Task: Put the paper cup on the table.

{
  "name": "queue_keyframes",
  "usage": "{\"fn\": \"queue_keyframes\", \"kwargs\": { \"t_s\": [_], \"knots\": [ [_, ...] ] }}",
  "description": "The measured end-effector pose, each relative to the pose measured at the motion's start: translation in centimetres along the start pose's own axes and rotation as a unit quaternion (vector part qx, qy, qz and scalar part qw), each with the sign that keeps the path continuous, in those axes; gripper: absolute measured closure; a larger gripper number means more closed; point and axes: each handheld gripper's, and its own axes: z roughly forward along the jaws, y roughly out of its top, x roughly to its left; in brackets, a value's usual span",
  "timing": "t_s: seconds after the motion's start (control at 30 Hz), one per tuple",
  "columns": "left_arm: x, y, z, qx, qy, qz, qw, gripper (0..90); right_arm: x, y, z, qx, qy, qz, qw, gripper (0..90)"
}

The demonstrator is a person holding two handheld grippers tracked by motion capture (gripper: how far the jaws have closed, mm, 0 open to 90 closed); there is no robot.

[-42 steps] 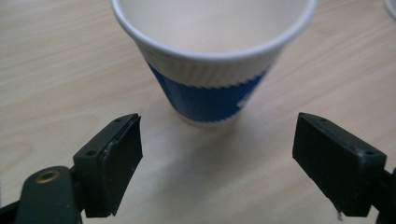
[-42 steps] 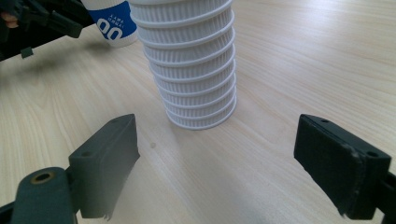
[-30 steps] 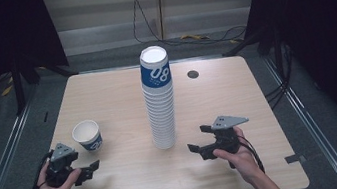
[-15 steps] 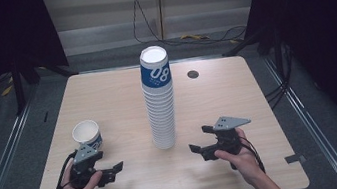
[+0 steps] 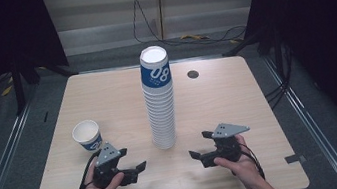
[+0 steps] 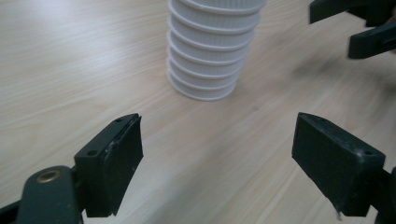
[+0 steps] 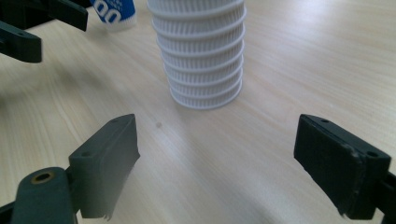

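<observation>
A tall stack of paper cups (image 5: 160,101) stands upright near the middle of the table (image 5: 237,94), between the two grippers. The top cup is blue on its side with white "08" lettering and white inside; the cups under it show as a column of white ribbed rims, one close above the next. In the left gripper view the bottom of the stack (image 6: 208,56) rests flat on the pale wood, and the right gripper view shows the same ribbed base (image 7: 203,60).

The left gripper (image 5: 133,160) is held low over the table's near edge, left of the stack, its jaws spread wide with nothing between them. The right gripper (image 5: 199,145) sits right of the stack, jaws likewise spread and empty. A single cup (image 5: 88,136) stands upright just behind the left gripper, white inside with a blue print
</observation>
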Motion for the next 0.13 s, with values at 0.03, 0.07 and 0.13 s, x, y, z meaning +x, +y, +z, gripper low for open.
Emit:
{"fn": "queue_keyframes", "kwargs": {
  "t_s": [0.03, 0.07, 0.13],
  "knots": [
    [-0.04, -0.2, 0.12, 0.004, 0.002, 0.002, 1.0, 16.8, -0.02, -0.08, 0.07, 0.0, -0.004, -0.003, 1.0, 13.8],
    [0.03, -0.42, 0.18, 0.003, 0.001, 0.003, 1.0, 16.2, -0.02, -0.17, 0.11, 0.0, -0.006, -0.001, 1.0, 13.8],
    [0.23, -0.88, 0.28, 0.002, 0.003, 0.002, 1.0, 16.7, -0.12, -0.38, 0.19, 0.01, -0.021, -0.003, 0.9997, 13.8]
  ]
}}
